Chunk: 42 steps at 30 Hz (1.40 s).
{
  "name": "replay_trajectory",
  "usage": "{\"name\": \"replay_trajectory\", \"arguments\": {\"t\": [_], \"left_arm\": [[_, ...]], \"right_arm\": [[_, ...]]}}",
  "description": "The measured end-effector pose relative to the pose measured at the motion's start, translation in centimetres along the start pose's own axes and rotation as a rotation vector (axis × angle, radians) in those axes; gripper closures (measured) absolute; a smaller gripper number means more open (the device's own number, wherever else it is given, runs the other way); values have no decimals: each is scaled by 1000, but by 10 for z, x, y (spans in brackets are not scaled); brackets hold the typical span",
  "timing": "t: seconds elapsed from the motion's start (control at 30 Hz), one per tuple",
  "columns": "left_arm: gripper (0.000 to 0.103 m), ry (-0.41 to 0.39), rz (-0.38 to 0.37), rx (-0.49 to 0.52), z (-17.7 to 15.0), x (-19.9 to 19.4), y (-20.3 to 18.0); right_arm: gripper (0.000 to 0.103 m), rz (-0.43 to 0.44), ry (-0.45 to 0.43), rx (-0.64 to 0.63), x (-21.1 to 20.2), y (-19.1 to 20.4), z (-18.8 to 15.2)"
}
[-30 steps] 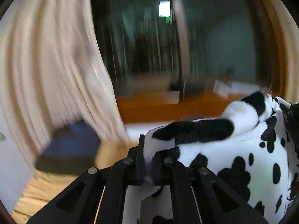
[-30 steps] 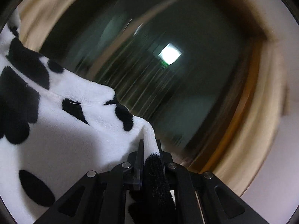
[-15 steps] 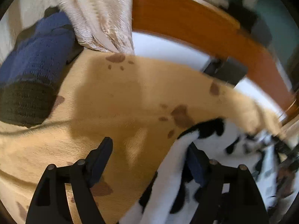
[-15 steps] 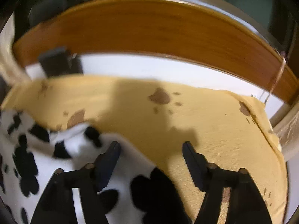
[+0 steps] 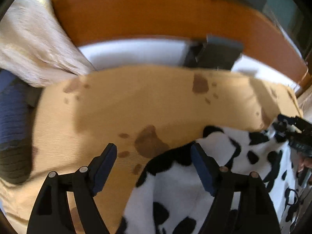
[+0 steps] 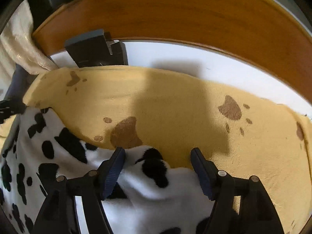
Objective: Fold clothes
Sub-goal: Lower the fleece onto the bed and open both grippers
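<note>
A white fleece garment with black cow spots point(image 5: 224, 167) lies on a yellow blanket with brown paw prints point(image 5: 136, 101). My left gripper point(image 5: 154, 159) is open, jaws wide; the garment's left corner lies loose between and under them. My right gripper point(image 6: 158, 163) is open too, with the garment's right corner point(image 6: 154, 167) lying slack between its jaws on the yellow blanket point(image 6: 185, 107). The right gripper also shows at the right edge of the left wrist view point(image 5: 294, 132).
A wooden headboard point(image 5: 156, 13) runs across the back, with a white sheet point(image 6: 195, 58) below it. A dark box point(image 5: 216, 52) sits by the headboard. A cream curtain point(image 5: 33, 44) hangs left, above a blue and dark folded item point(image 5: 13, 128).
A second ago both grippers held the garment up in the air, shut on its corners. They came down to the bed and opened, and the garment now lies loose on the blanket.
</note>
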<state>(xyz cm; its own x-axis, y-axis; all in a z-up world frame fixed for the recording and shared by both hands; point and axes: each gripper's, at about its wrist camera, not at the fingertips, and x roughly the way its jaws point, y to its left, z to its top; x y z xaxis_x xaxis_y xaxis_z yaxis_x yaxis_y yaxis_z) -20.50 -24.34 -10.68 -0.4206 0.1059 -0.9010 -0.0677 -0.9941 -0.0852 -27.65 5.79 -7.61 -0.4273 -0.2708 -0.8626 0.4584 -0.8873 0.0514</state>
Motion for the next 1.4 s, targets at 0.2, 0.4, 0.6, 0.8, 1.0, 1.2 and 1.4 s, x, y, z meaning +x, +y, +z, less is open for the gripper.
{"name": "replay_trajectory", "arguments": {"t": [0.2, 0.4, 0.6, 0.8, 1.0, 1.2, 1.4], "left_arm": [[97, -87, 45, 44, 0, -12, -19], [103, -305, 322, 79, 8, -41, -28], [102, -190, 240, 16, 5, -26, -3], [64, -133, 72, -36, -16, -52, 23], [16, -42, 94, 139, -67, -78, 18], [14, 62, 220, 213, -107, -61, 14], [38, 12, 255, 204, -103, -75, 24]], "right_arm": [[89, -91, -144, -55, -25, 12, -3], [97, -293, -320, -121, -43, 27, -4], [96, -231, -239, -76, -14, 16, -1], [29, -142, -254, 14, -39, -4, -14], [23, -61, -251, 20, -74, 6, -46], [23, -71, -169, -81, -63, 44, -81], [23, -139, -160, -67, -57, 46, -105]]}}
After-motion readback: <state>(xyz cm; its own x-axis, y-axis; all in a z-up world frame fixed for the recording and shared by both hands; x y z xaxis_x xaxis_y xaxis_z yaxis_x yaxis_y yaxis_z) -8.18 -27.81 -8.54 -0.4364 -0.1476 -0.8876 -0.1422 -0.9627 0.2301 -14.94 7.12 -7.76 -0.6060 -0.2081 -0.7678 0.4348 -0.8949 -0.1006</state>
